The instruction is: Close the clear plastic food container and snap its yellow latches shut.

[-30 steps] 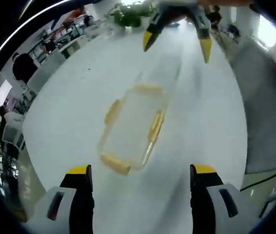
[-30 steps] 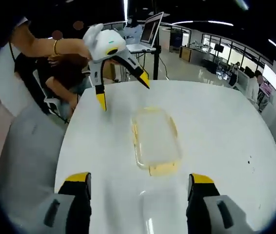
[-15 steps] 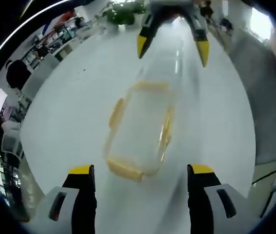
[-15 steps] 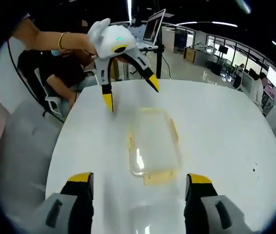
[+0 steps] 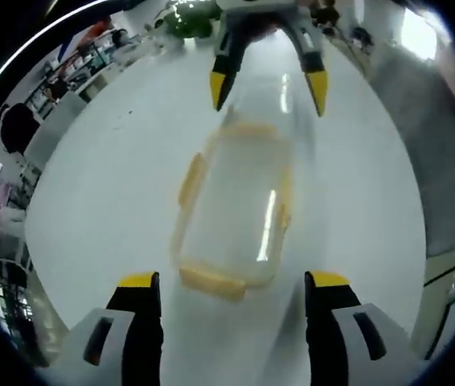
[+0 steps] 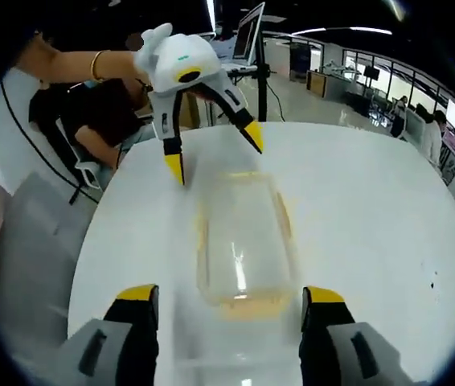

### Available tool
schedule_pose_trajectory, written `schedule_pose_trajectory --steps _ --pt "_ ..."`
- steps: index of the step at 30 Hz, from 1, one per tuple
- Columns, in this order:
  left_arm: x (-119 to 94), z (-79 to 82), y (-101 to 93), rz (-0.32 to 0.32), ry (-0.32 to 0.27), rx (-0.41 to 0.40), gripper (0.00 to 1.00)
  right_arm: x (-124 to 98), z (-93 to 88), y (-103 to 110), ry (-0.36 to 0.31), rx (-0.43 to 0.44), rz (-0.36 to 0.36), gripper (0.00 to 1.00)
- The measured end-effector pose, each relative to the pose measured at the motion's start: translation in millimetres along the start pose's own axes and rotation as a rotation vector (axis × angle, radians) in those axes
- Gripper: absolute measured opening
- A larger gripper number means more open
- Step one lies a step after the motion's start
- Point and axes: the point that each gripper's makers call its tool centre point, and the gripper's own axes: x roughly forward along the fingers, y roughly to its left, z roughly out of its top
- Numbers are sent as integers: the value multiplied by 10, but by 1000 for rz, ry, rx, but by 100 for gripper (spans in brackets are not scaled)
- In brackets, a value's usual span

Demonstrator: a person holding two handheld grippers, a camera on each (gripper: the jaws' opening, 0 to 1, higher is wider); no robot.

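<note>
Fingers of both grippers, left (image 5: 231, 281) and right (image 6: 229, 293), spread open around the clear plastic food container (image 5: 235, 213) mid-frame on the white tabletop (image 5: 107, 185). Likely light, stiff, slippery; press its yellow latches (image 5: 211, 281).

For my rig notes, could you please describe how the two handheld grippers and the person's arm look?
The left gripper has a white moulded body with a small green mark and two slim black jaws ending in yellow tips. The right gripper shows the same black jaws with yellow tips. Seen close, each gripper's own jaws are broad, black and grey with yellow caps. The person's wrist carries a gold bangle.
</note>
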Motion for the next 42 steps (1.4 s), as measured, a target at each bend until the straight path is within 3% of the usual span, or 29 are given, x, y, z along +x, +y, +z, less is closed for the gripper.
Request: schedule_pose_trajectory --steps 3,7,16,21,42 --pt "46 -34 9 -12 14 10 70 43 -34 -43 32 -10 1 71" --pt "86 -40 17 -29 16 7 66 110 -53 -88 67 38 5 70" --pt "145 -86 50 -34 37 5 64 241 -87 -110 111 3 5 69" --pt "181 -66 67 -35 32 6 63 281 -158 -124 152 -58 -15 66" --pt "278 -12 51 -55 11 25 59 366 -226 -165 198 -97 -33 64"
